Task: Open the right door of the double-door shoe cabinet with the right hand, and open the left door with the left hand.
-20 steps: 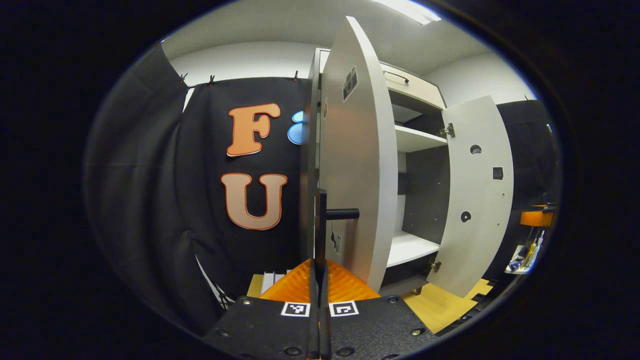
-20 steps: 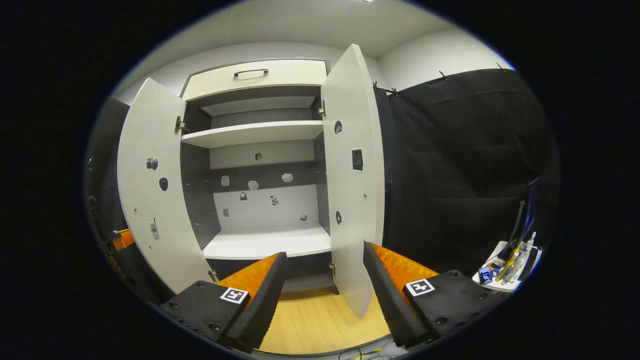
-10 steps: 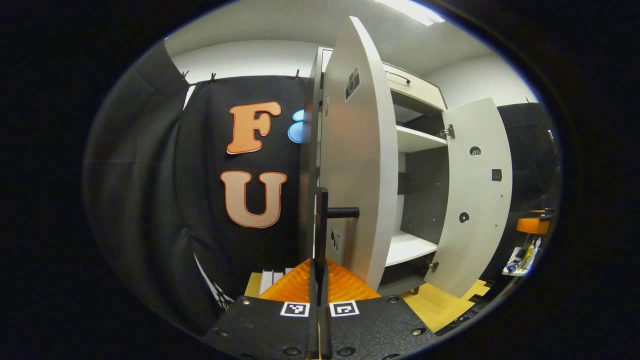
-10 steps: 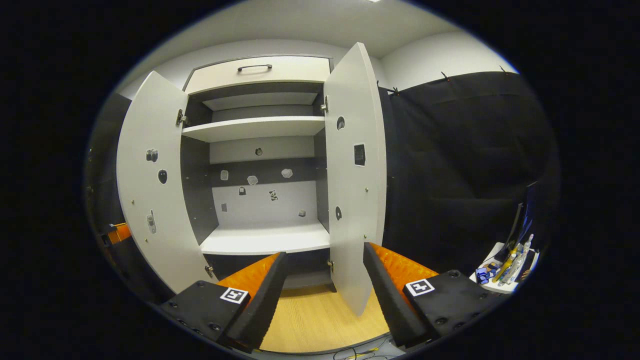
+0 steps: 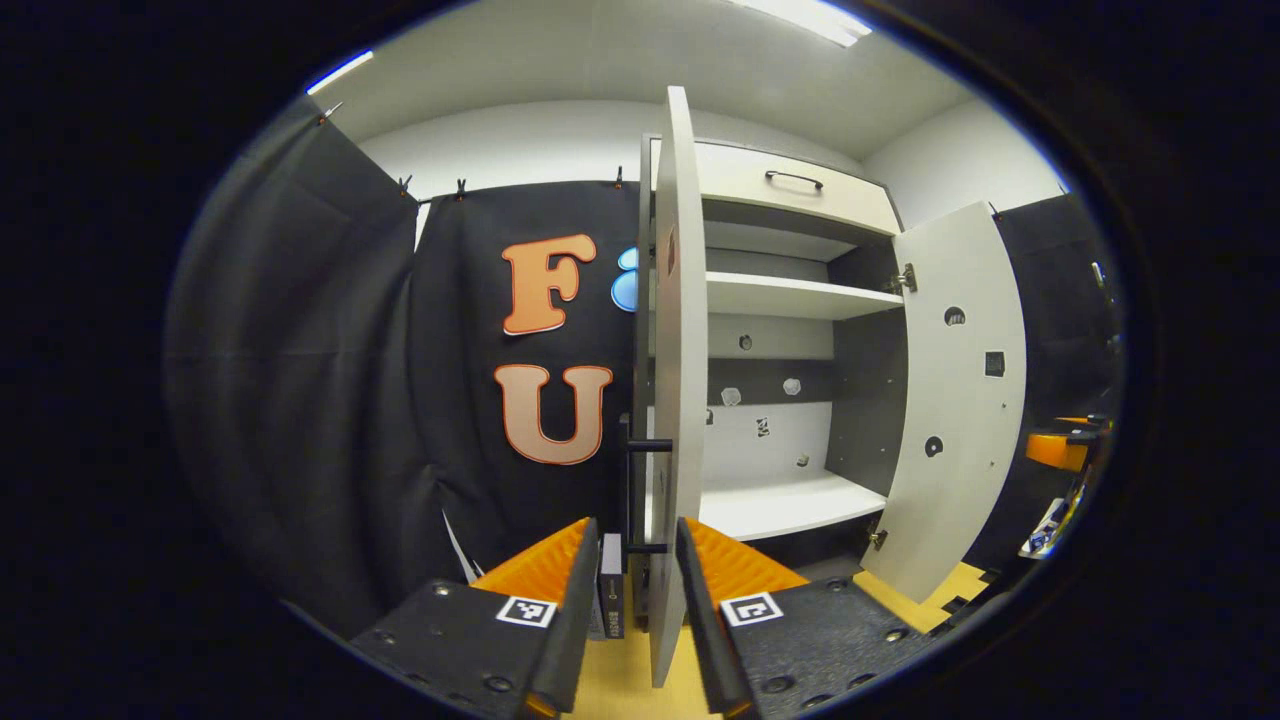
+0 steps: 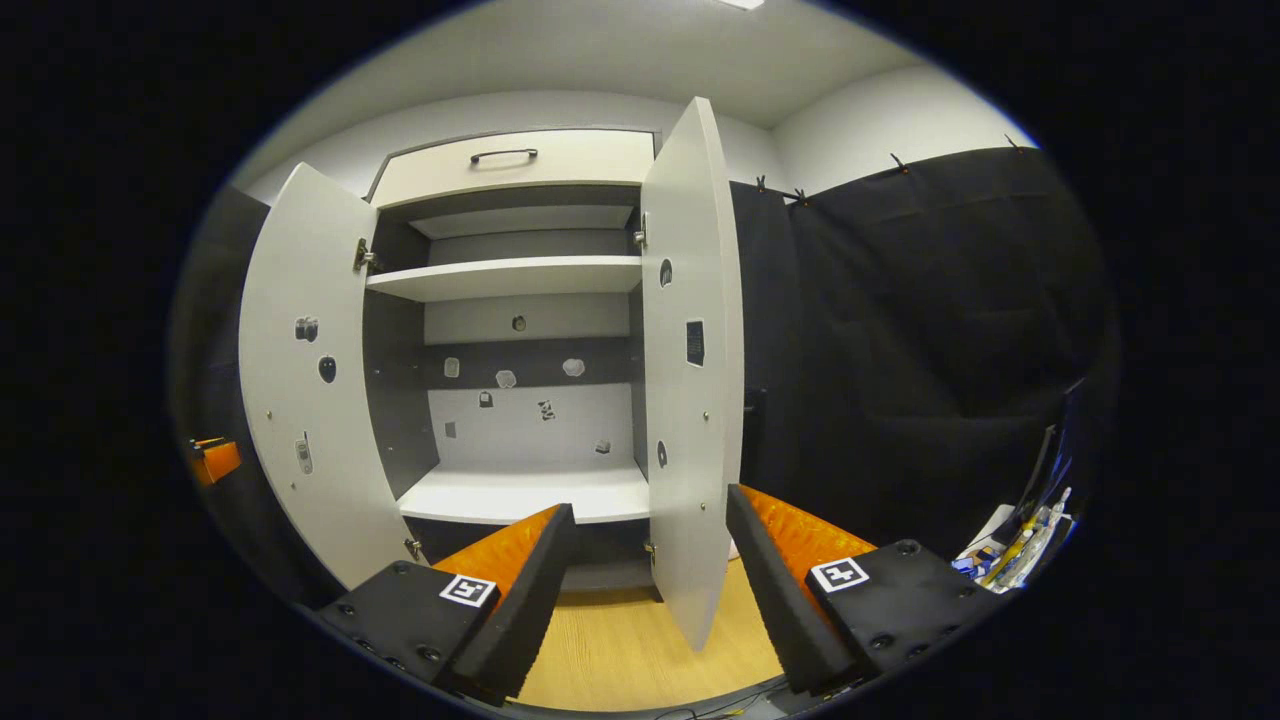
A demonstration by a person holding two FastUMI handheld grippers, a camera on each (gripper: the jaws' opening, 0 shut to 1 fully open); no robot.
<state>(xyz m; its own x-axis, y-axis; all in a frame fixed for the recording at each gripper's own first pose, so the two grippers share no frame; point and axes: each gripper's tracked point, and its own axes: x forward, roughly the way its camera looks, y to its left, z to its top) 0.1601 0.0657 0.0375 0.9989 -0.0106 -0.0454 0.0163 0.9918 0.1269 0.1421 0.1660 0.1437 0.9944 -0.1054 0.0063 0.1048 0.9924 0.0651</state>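
The white shoe cabinet [image 6: 520, 275] stands with both doors swung wide. In the left gripper view the left door [image 5: 680, 330] is edge-on just ahead, its black bar handle [image 5: 632, 490] on the outer face. My left gripper [image 5: 635, 528] is open, its fingers either side of the door's lower edge and handle without pressing on them. The right door [image 5: 958, 400] hangs open beyond. In the right gripper view my right gripper [image 6: 650, 500] is open and holds nothing, the right door [image 6: 690, 400] just ahead of it and the left door [image 6: 310, 400] farther left.
A drawer with a black handle [image 6: 505, 155] tops the cabinet. Bare shelves [image 6: 520, 495] lie inside. Black cloth walls flank both sides. A small white stand with bottles [image 6: 1010, 560] sits low on the right. Wooden floor [image 6: 620, 650] lies in front.
My left gripper was shut on the left door's handle; now it has let go, opened and drawn back a little. The left door now shows edge-on. The right gripper stayed open.
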